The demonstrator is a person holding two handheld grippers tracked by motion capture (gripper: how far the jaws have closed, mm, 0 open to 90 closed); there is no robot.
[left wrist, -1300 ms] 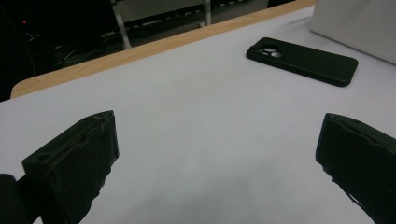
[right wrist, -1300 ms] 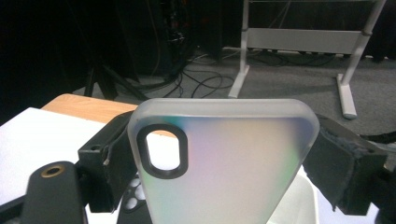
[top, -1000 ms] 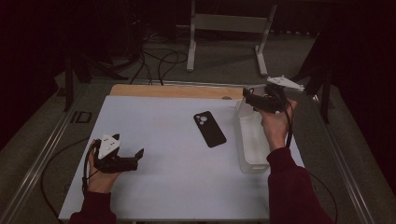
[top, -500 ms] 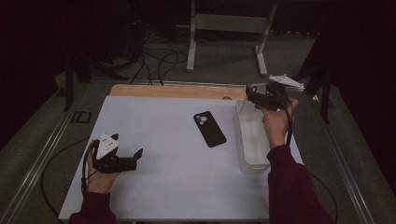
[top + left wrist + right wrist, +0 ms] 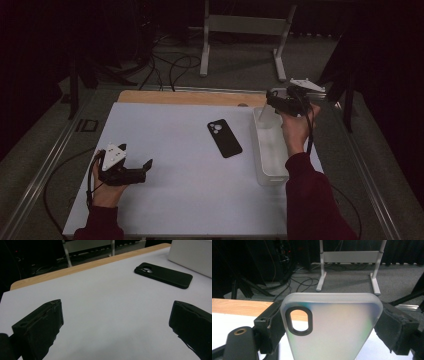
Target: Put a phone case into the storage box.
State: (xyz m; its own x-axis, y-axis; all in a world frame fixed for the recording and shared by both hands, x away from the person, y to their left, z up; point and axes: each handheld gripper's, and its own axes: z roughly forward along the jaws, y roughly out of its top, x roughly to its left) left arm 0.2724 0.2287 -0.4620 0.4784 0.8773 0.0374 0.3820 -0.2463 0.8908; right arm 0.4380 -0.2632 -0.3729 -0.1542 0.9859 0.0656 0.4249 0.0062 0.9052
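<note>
Little has changed over the past second: the left gripper (image 5: 134, 172) has been drawn slightly nearer the table's front edge, and the right gripper (image 5: 274, 98) remains raised over the far end of the bin. Nearest the camera, the left gripper is seen resting low over the white table (image 5: 180, 200), its jaws wide apart and empty. Farther out, a black phone (image 5: 224, 138) lies face down on the table, just beside the white plastic bin (image 5: 264, 172); nothing can be made out inside the bin. At the far right, a frosted translucent phone case (image 5: 329, 327) is held clamped by its side edges between the right gripper's jaws, above the bin's far end. The case is judged light, thin and somewhat flexible, with a smooth finish that could slip; a hold across its stiffer side rims, as now, seems safest. Beyond the table, a metal stand (image 5: 245, 30) and cables (image 5: 170, 60) are visible on the floor.
</note>
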